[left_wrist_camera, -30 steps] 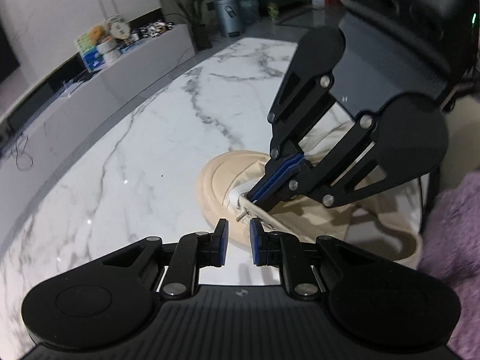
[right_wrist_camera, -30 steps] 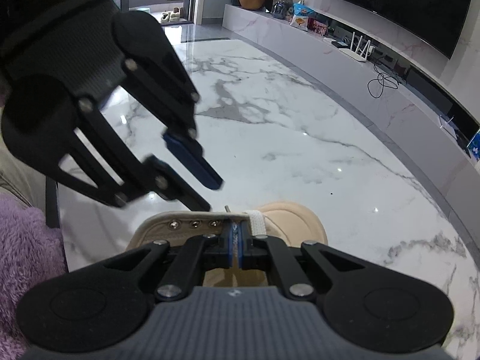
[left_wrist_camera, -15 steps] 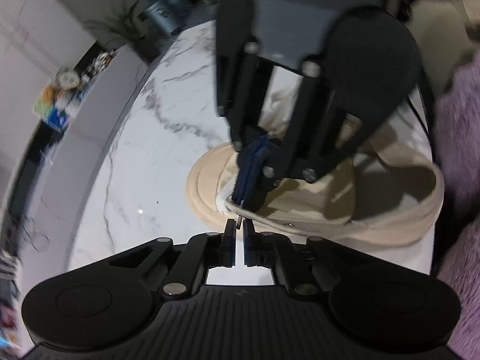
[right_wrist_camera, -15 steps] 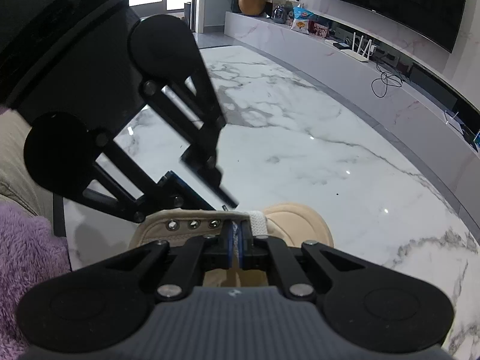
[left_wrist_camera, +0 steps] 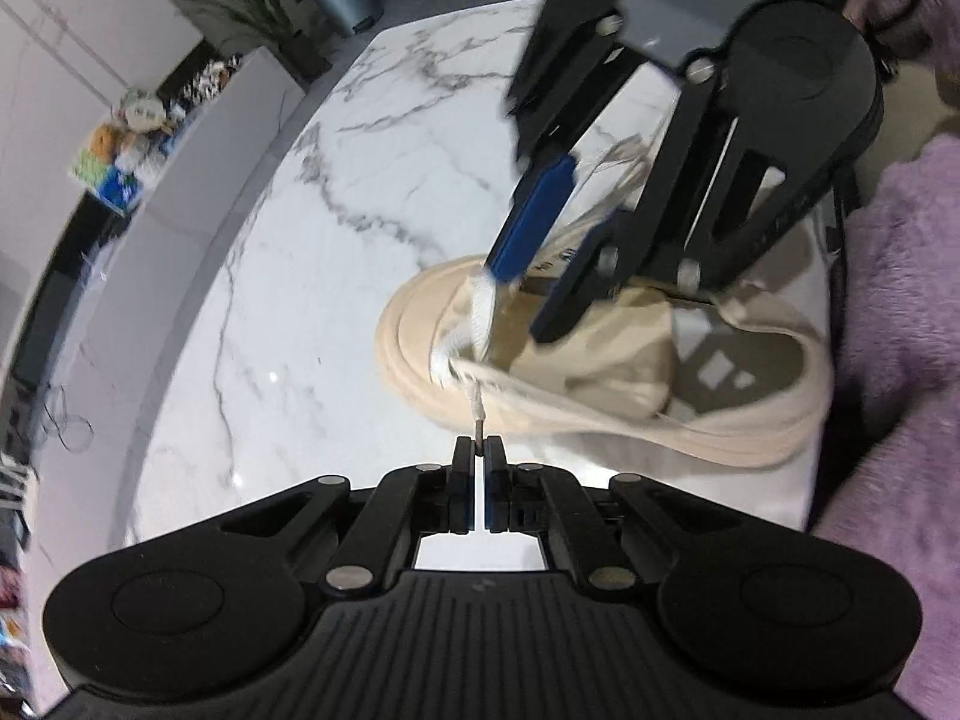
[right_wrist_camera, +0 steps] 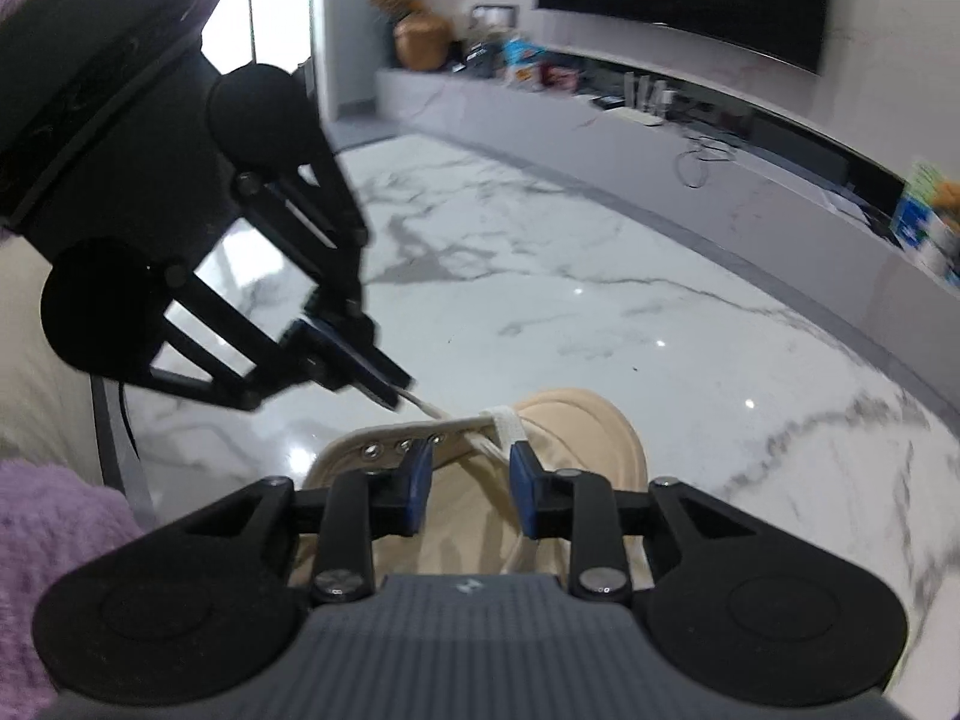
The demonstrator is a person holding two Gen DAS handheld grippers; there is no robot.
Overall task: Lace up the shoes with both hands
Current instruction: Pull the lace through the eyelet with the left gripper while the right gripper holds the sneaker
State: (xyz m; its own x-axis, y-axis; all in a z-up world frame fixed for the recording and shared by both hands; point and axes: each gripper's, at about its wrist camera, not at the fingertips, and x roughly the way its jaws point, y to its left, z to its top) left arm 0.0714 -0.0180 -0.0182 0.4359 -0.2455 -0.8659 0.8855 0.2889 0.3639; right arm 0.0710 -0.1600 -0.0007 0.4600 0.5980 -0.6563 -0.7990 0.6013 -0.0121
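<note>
Right gripper (right_wrist_camera: 468, 483) just opened, released lace (left_wrist_camera: 478, 402); left gripper (left_wrist_camera: 478, 450) pinches tip.

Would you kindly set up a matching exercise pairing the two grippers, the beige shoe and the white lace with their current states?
Things:
1. left gripper
2. right gripper
3. beige canvas shoe
4. white flat shoelace

States:
A. jaws apart, just opened, gripping nothing
B. resting on the white marble table
C. shut on the lace tip
D. threaded through the front eyelets

Pairs: 1-C, 2-A, 3-B, 4-D
</note>
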